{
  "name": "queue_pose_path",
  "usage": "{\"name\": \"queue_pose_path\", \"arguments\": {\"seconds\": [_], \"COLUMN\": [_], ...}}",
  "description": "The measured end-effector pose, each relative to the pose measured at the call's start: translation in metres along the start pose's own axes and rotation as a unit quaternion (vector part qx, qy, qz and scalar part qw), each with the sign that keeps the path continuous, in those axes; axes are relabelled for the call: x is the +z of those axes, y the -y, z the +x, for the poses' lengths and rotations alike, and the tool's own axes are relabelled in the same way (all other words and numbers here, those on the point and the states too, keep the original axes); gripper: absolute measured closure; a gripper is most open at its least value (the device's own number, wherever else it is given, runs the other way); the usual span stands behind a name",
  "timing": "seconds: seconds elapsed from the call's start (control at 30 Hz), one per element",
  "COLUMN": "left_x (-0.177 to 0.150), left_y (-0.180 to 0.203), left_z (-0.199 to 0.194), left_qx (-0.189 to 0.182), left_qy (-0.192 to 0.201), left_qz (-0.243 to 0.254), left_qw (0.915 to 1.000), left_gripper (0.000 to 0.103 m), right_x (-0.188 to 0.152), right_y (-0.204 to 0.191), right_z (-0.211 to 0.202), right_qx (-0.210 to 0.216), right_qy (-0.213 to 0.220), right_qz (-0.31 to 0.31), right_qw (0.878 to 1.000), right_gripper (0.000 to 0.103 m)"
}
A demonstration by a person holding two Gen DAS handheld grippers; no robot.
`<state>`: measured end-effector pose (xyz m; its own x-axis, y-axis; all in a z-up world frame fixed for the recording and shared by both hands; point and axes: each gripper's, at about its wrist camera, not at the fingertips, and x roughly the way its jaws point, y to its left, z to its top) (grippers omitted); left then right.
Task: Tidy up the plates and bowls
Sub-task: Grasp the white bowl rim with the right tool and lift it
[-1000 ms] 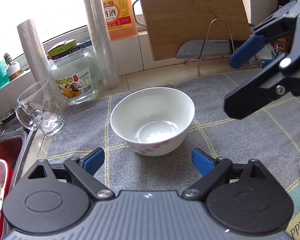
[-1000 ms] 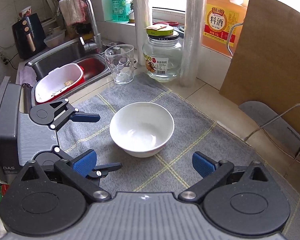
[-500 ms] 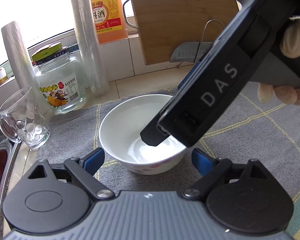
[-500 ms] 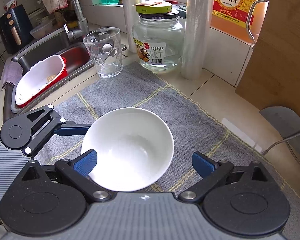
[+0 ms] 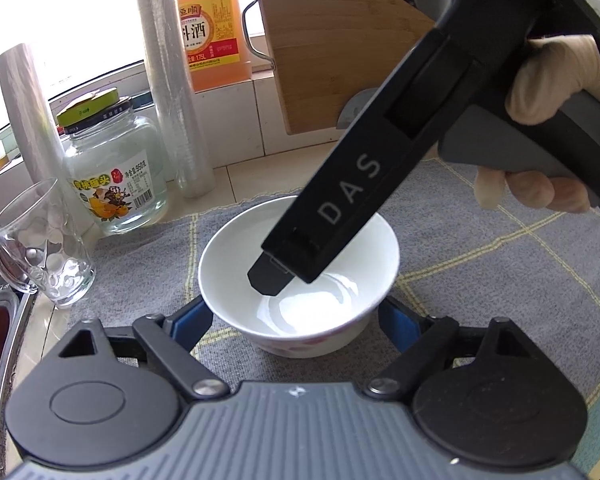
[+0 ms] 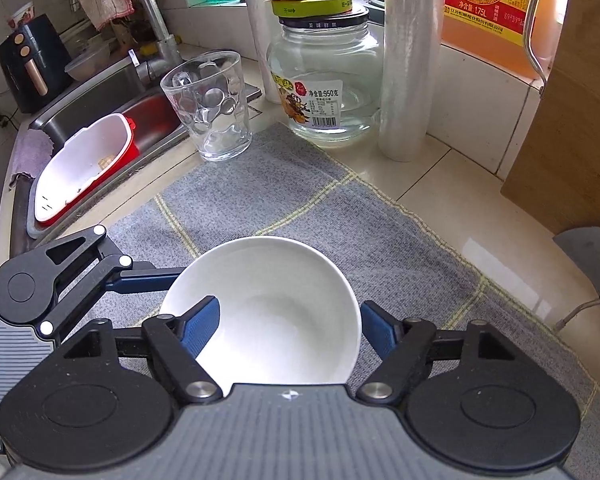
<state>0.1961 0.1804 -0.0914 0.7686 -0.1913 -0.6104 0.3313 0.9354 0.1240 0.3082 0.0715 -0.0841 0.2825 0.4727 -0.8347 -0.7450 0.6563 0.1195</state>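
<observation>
While a white ceramic bowl (image 6: 268, 312) sits empty on a grey woven mat (image 6: 292, 204), the right gripper (image 6: 290, 326) straddles its rim, spread wide, one blue pad (image 6: 200, 326) inside; the left gripper (image 5: 296, 320), also spread, flanks it. Nearby stand a dimpled glass (image 6: 208, 104) and lidded jar (image 6: 326, 76).

Glossy white ceramic bowl (image 6: 276, 320), matt grey woven cloth mat (image 6: 300, 208), clear dimpled glass tumbler (image 6: 212, 104), brushed steel sink (image 6: 100, 96), wooden cutting board (image 5: 340, 40)
</observation>
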Motion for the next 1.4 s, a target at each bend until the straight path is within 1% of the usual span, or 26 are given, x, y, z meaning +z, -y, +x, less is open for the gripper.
{"name": "queue_pose_path", "arguments": {"seconds": [0.07,0.2,0.5,0.7,0.97,1.27,1.4], "left_x": [0.0,0.0,0.0,0.007,0.014,0.019,0.017], "left_y": [0.0,0.0,0.004,0.013,0.033,0.063,0.078], "left_z": [0.0,0.001,-0.006,-0.026,-0.062,-0.098,-0.112], "left_qx": [0.0,-0.001,-0.004,-0.01,-0.02,-0.043,-0.051], "left_qy": [0.0,0.0,-0.001,-0.003,-0.007,-0.003,-0.004], "left_qz": [0.002,0.003,0.007,0.015,0.016,0.019,0.03], "left_qw": [1.0,1.0,1.0,0.9998,0.9997,0.9989,0.9983], "left_gripper": [0.014,0.014,0.014,0.014,0.014,0.014,0.014], "right_x": [0.001,0.0,-0.001,-0.007,-0.024,-0.055,-0.073], "right_y": [0.002,0.005,0.001,-0.005,-0.022,-0.037,-0.042], "right_z": [0.002,0.004,-0.008,-0.03,-0.071,-0.112,-0.128], "right_qx": [0.005,0.018,0.024,0.032,0.042,0.038,0.038], "right_qy": [-0.004,-0.009,-0.006,-0.001,0.014,0.023,0.026], "right_qz": [0.002,0.01,0.015,0.015,0.005,0.0,0.0], "right_qw": [1.0,1.0,1.0,0.999,0.999,0.999,0.999], "right_gripper": [0.025,0.026,0.026,0.026,0.026,0.026,0.026]}}
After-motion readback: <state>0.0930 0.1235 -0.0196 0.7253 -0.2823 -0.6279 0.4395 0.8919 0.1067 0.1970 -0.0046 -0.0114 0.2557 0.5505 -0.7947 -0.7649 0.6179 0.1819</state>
